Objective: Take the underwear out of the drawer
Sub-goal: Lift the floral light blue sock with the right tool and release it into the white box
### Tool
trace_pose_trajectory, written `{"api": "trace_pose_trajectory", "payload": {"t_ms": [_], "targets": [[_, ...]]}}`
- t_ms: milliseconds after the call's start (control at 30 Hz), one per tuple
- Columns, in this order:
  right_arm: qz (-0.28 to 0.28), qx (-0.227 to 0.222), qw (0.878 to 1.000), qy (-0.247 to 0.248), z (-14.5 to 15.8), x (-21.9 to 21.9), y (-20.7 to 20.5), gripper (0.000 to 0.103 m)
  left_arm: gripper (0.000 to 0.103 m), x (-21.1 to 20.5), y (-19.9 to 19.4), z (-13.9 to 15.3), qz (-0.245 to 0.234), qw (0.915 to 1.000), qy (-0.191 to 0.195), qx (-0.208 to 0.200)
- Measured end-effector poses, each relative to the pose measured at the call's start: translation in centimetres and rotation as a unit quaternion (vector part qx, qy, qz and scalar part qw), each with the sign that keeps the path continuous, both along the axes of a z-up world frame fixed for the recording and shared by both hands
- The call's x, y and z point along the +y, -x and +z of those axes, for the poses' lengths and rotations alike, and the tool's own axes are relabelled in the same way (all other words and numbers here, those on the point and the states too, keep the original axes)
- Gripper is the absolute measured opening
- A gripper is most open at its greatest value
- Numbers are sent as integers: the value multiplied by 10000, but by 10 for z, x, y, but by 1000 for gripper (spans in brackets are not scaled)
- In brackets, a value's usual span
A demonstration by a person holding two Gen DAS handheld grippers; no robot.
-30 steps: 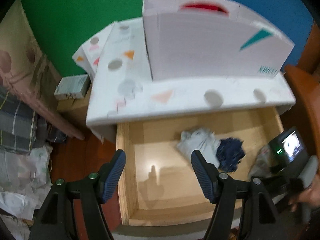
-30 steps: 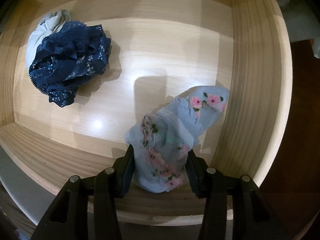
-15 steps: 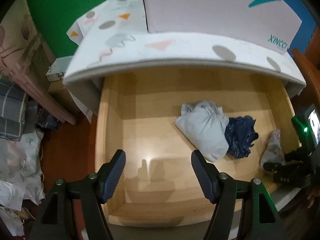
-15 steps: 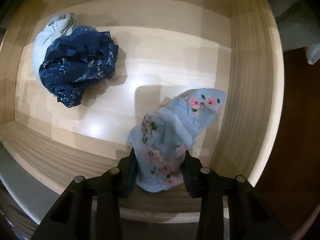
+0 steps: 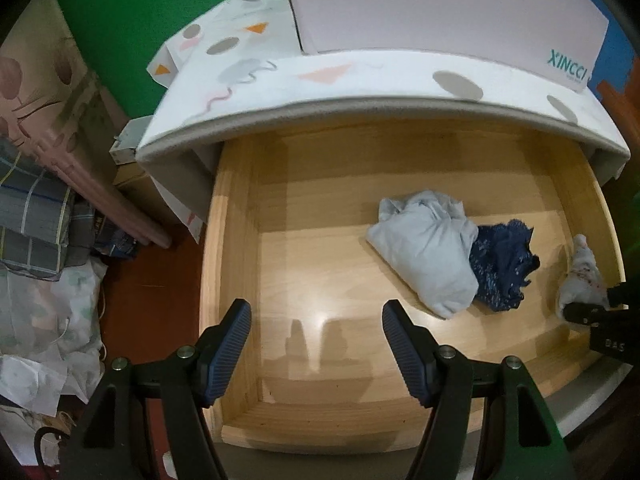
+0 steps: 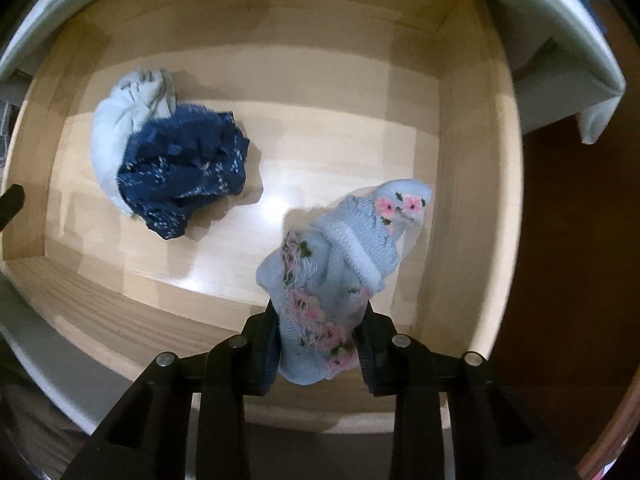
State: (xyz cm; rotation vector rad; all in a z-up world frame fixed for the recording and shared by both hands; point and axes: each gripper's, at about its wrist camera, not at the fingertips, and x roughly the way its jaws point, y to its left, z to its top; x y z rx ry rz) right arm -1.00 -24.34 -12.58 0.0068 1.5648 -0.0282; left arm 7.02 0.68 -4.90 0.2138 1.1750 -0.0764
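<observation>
The wooden drawer (image 5: pixel 240 216) stands open; it also shows in the right wrist view (image 6: pixel 476 184). My right gripper (image 6: pixel 318 344) is shut on a light blue floral underwear (image 6: pixel 340 264) and holds it above the drawer's right front corner; it shows in the left wrist view (image 5: pixel 582 280) too. A pale grey bundle (image 5: pixel 424 252) and a dark blue lace piece (image 5: pixel 502 266) lie together on the drawer floor, also seen as the grey bundle (image 6: pixel 128 108) and blue piece (image 6: pixel 184 168). My left gripper (image 5: pixel 316 344) is open and empty above the drawer's left front.
A white patterned cabinet top (image 5: pixel 360 80) overhangs the drawer's back, with a white box (image 5: pixel 440 4) on it. Folded cloth and bags (image 5: pixel 36 240) lie on the floor at the left. Red-brown floor (image 6: pixel 568 240) lies right of the drawer.
My right gripper has risen with the floral underwear, lifting it off the drawer floor. My left gripper has moved forward and lower over the drawer, staying open.
</observation>
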Motion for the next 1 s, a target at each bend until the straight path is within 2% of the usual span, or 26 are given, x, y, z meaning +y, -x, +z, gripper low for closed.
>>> {"api": "trace_pose_trajectory", "payload": {"t_ms": [167,400,633,800,1000], "targets": [[-105,-262,9996,-75,26,2,3,29,70,7,-1,-1,99,9999,136,18],[-152,-676,9974,-177,79,-6,16,29,70,14,-3,-2,194,9993,296,104],[-37,-984,9951,-99,146,-12,3,29,70,14,-1,-1,164,9994,288,72],[4,-1374,9905,-5,195,-23,-7,29,70,15,-1,0,182,9993,323,78],[-111,-1885,9820,23,247,-39,-37,29,70,17,-1,1,209,9992,348,53]]}}
